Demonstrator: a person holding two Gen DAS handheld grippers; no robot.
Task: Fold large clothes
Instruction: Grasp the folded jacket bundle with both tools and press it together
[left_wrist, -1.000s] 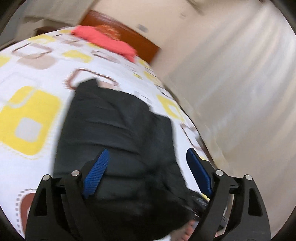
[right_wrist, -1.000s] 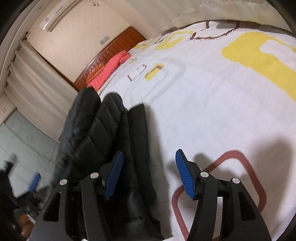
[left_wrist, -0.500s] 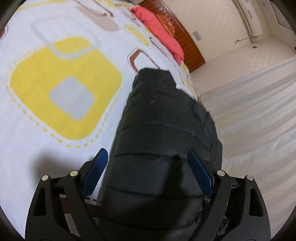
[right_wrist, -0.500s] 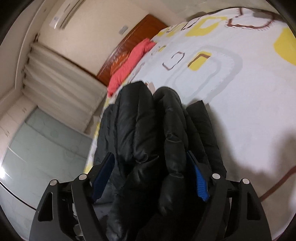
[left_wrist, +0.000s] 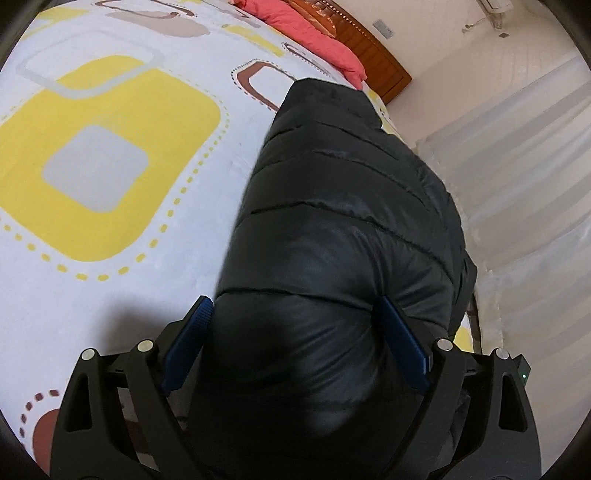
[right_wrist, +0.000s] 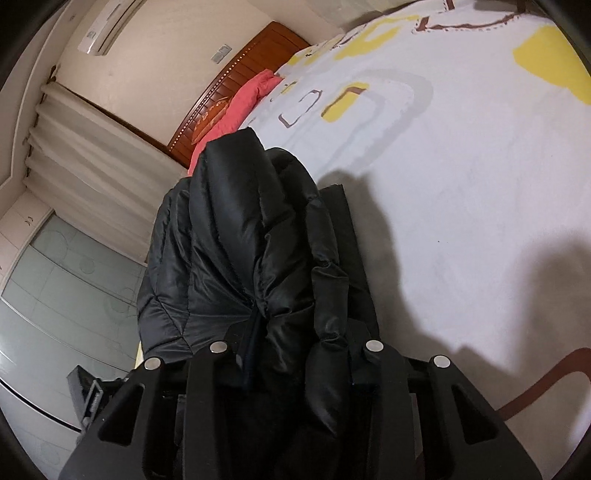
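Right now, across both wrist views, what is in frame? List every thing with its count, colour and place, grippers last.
puffer jacket: one, black, bunched near the bed's edge.
bedspread: one, white with yellow, grey and brown squares, under the jacket.
pillow: one, coral red, by the headboard.
headboard: one, brown wood, against the wall.
curtain: one, cream, beside the bed.
air conditioner: one, white, high on the wall.
left gripper: black with blue pads, jaws wide around the jacket's padded end.
right gripper: black, has just been closing, jacket folds bunched between its fingers.
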